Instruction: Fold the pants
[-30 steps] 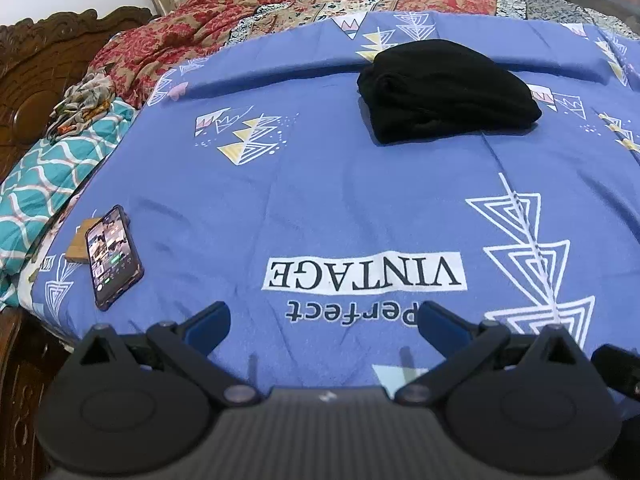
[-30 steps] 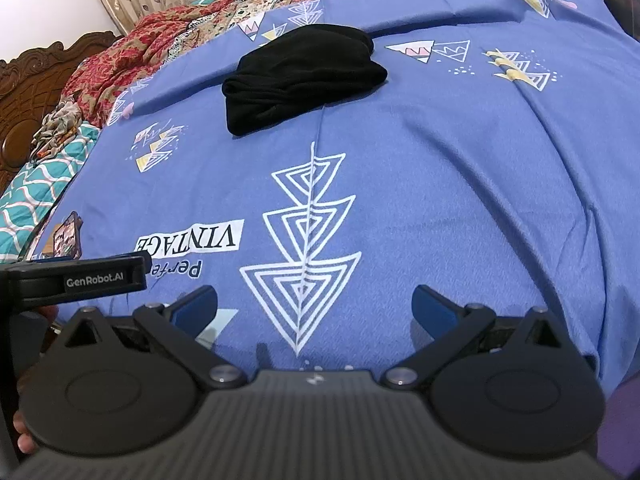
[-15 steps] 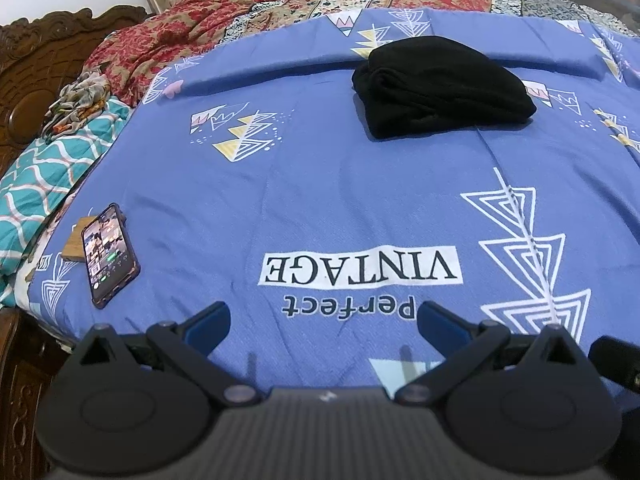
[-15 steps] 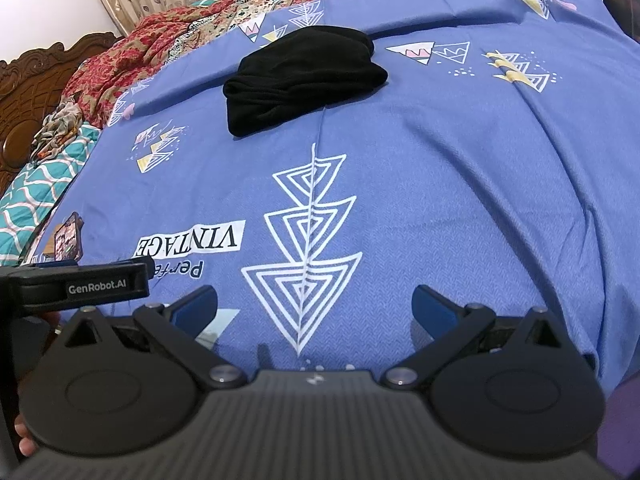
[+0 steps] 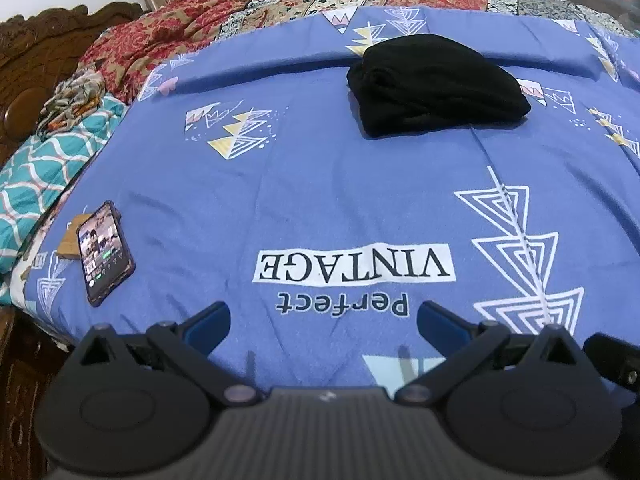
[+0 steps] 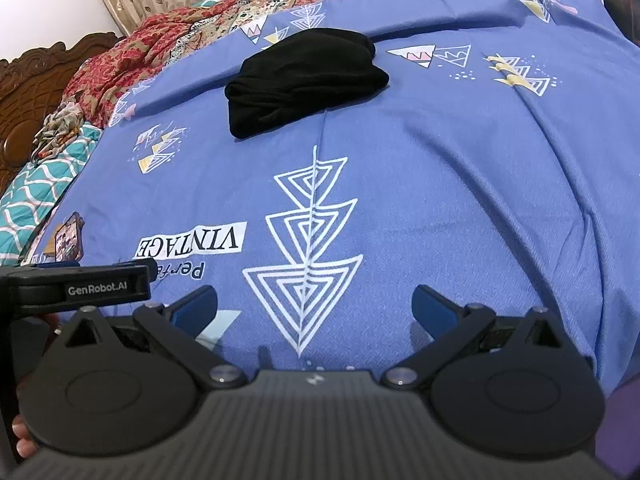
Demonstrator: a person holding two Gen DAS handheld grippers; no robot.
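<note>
Hovering low over the blue bedsheet (image 5: 320, 184), left gripper (image 5: 323, 318) and right gripper (image 6: 314, 306), jaws spread, far from folded black pants (image 5: 436, 84).

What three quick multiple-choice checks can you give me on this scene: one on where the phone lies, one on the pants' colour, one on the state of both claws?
1. Where is the phone?
A. on top of the pants
B. near the left edge of the bedsheet
C. between the left claw's fingers

2. What colour are the pants?
A. black
B. red
C. white

3. How do the two claws stand?
A. both shut on cloth
B. one shut, one open
C. both open and empty

Answers:
1. B: the phone lies by the left edge of the bedsheet, far from the pants.
2. A: the pants are a black bundle on the blue sheet.
3. C: the left claw and right claw each have fingers spread wide with only sheet between them.
</note>
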